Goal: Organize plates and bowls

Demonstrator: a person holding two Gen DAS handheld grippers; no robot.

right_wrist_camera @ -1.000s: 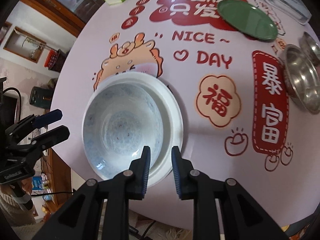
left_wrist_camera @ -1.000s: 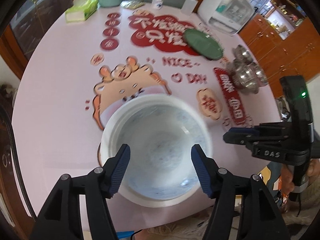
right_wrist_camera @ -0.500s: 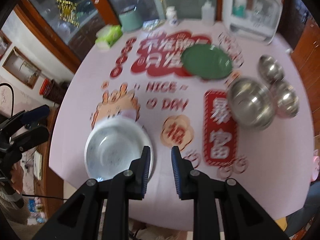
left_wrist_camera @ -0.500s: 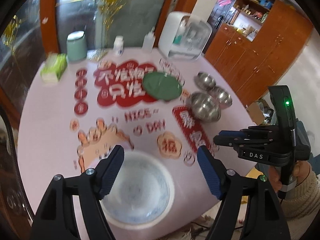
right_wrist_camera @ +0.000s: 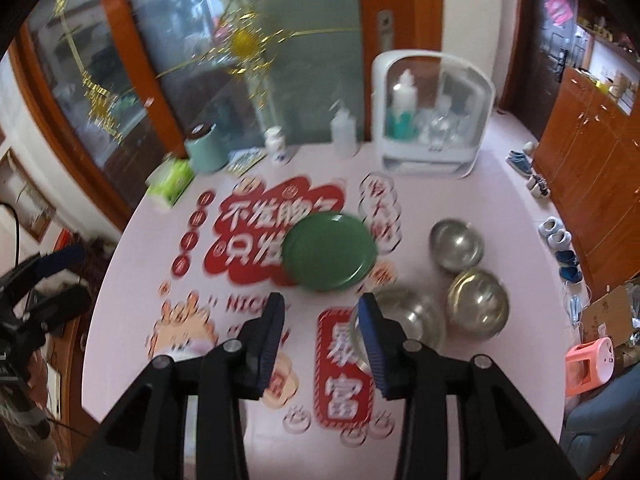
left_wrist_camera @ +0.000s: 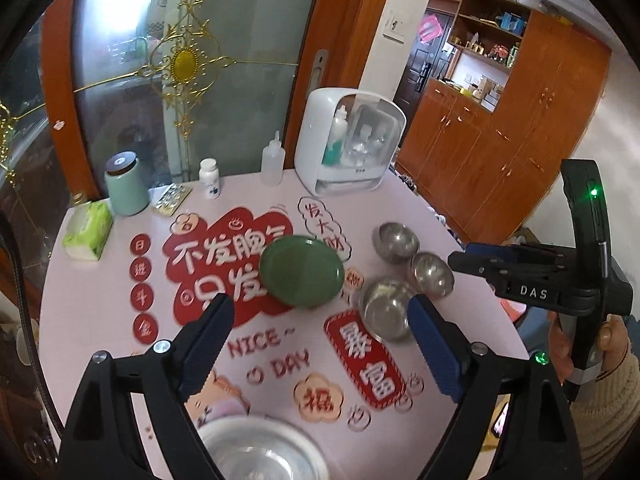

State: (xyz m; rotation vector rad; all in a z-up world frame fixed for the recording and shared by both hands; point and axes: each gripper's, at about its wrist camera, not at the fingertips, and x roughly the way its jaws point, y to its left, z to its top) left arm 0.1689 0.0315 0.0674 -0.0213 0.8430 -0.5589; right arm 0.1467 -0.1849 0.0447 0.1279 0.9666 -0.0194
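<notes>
Both claws hang above the round pink table (left_wrist_camera: 100, 304) with nothing between their pads. The left gripper (left_wrist_camera: 320, 344) has its jaws spreading wide; the right gripper (right_wrist_camera: 322, 332) is parting too, though narrower. A green plate (left_wrist_camera: 302, 271) sits mid-table, with three steel bowls (right_wrist_camera: 478, 300) clustered just to its right. At the near edge lies the white bowl (left_wrist_camera: 256, 452) (blurred, possibly nested on a plate). A white dish cabinet (left_wrist_camera: 348, 146) stands at the far edge.

plate (left_wrist_camera: 302, 272): green; 3 bowls (left_wrist_camera: 387, 307): silver; tablecloth (left_wrist_camera: 92, 304): pink, red print
</notes>
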